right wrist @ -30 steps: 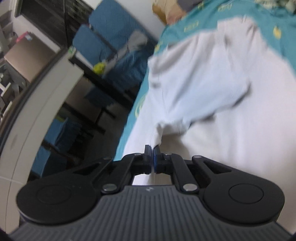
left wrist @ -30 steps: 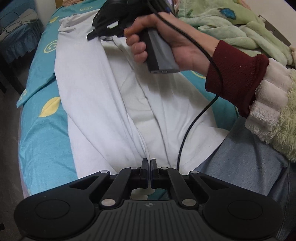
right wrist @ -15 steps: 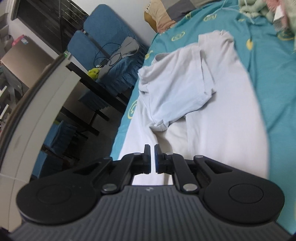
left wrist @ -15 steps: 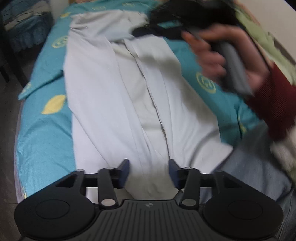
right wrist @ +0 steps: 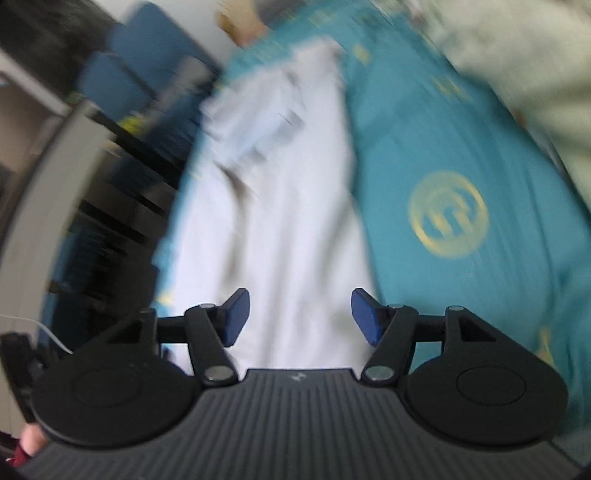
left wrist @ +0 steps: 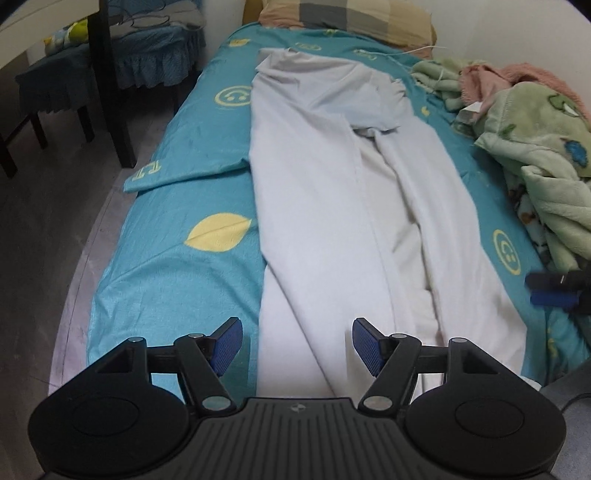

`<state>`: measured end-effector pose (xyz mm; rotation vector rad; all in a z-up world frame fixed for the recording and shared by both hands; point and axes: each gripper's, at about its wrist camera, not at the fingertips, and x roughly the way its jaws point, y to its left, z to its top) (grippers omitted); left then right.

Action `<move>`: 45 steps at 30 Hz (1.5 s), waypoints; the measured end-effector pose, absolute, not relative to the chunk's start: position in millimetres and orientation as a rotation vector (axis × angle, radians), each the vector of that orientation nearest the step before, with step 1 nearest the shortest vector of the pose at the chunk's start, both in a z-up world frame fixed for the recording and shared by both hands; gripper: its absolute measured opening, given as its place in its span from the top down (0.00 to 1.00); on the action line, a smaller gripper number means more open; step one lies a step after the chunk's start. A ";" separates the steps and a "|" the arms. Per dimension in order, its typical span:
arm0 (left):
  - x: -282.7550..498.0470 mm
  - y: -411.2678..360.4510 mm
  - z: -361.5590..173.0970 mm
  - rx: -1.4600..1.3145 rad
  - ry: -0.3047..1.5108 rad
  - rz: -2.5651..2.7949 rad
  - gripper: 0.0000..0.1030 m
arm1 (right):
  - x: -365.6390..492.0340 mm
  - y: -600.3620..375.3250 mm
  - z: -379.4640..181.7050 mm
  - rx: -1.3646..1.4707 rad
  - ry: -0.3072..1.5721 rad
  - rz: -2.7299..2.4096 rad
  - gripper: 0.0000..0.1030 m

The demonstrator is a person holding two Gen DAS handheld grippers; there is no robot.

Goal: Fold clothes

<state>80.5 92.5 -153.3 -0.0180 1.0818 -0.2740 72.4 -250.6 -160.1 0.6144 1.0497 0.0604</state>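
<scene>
Left gripper (left wrist: pixel 297 347) jaws opening, spread wide, nothing clamped, hanging over the near hem of the white garment (left wrist: pixel 332 206). Right gripper (right wrist: pixel 300 316) jaws also opening, wide, empty; that view is blurred. Garment lies lengthwise on the teal bed sheet (left wrist: pixel 177 266), sides folded inward. Green blanket (left wrist: pixel 535 147) right, pillow (left wrist: pixel 343 16) far end.

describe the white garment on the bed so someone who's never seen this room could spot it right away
Start at the bed with the teal sheet. The white garment lies lengthwise down its middle, its sides folded inward. Unlike the crumpled green blanket beside it, it is plain, pale and laid flat.
</scene>
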 end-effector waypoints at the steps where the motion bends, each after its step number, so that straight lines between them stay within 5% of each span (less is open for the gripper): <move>1: 80.8 93.1 -156.2 -0.025 1.091 -0.278 0.34 | 72.9 -253.0 -164.9 0.623 1.071 0.037 0.37; 25: 81.9 93.1 -183.1 -0.036 1.241 -0.288 0.33 | 77.9 -240.9 -199.3 0.667 1.282 0.077 0.38; 36: 78.4 90.7 -189.4 -0.109 1.315 -0.365 0.20 | 69.1 -223.5 -197.8 0.618 1.333 0.139 0.37; 45: 73.1 87.6 -191.6 -0.130 1.381 -0.443 0.21 | 65.5 -209.7 -198.8 0.585 1.367 0.244 0.38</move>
